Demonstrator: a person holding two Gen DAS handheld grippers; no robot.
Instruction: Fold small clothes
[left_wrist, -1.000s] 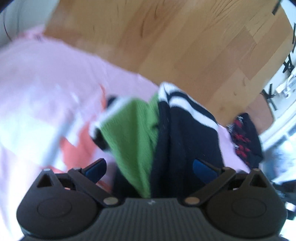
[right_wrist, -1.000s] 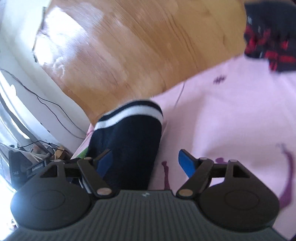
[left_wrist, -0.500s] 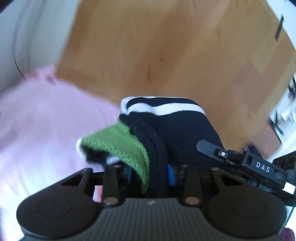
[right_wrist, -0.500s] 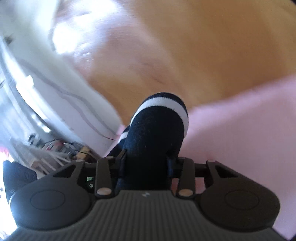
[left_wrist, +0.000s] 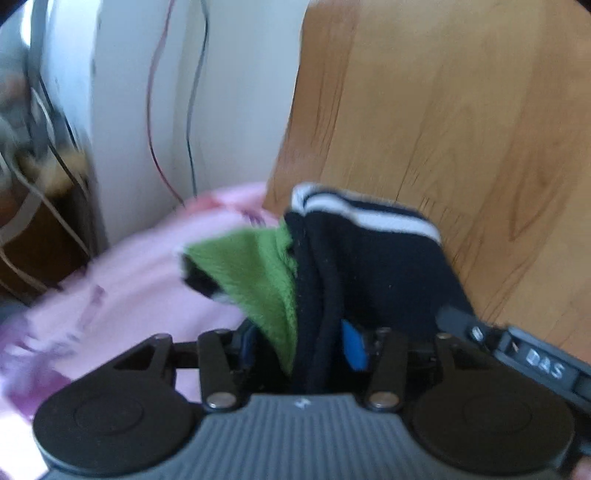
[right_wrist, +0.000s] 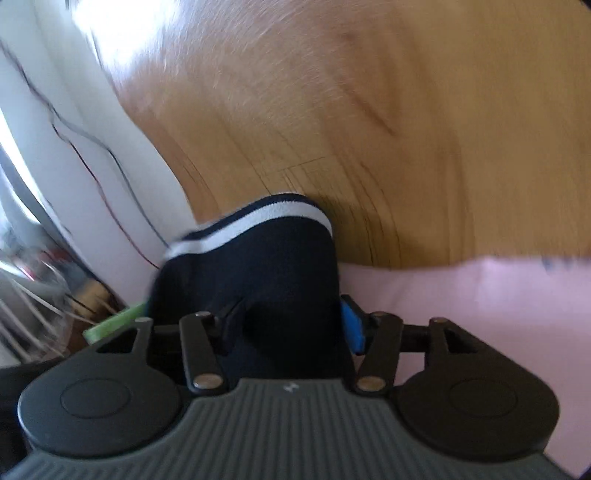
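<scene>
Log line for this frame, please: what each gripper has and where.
left gripper: jaws opening, navy-and-green socks between them | right gripper: jaws opening, same socks between | below: pink cloth, wooden table

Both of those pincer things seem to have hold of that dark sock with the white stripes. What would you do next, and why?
Probably lower the sock onto the pink cloth and let go. The jaws of the left gripper and the right gripper are already opening, with the sock between them, its striped cuff bunched beside green fabric, so it looks folded and ready to set down.
</scene>
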